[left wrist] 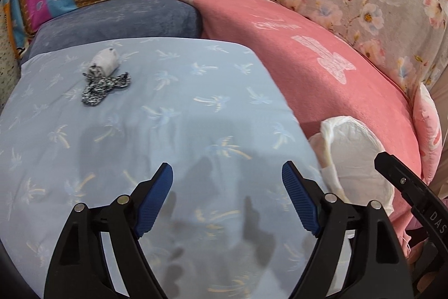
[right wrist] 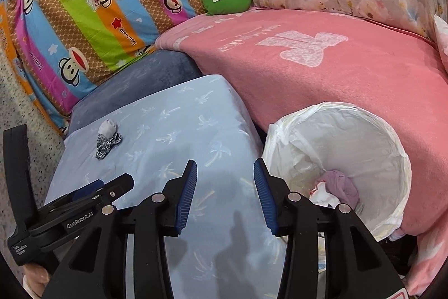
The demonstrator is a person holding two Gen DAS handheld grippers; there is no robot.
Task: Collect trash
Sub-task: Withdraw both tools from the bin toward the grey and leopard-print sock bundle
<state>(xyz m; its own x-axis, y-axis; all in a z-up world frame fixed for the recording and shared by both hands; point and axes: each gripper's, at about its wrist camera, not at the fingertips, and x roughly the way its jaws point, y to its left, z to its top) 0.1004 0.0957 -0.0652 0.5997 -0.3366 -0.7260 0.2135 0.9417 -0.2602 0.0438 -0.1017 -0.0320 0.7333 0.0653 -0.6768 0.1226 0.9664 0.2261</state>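
My left gripper [left wrist: 226,198] gapes wide, my right gripper [right wrist: 225,195] half open, both empty over the blue sheet [left wrist: 168,116]. The wad [left wrist: 105,74] lies ahead-left at the far end, long axis slanting away, nearer my left. Bin [right wrist: 336,159] sits right.

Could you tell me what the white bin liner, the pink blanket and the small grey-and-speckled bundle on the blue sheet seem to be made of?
The bin liner looks like thin, glossy white plastic film: it crinkles, shines and is slightly see-through. The pink blanket seems a soft matte fleece or brushed knit, with a fuzzy nap. The bundle appears to be knitted fabric, perhaps rolled socks; it is too small to be sure.
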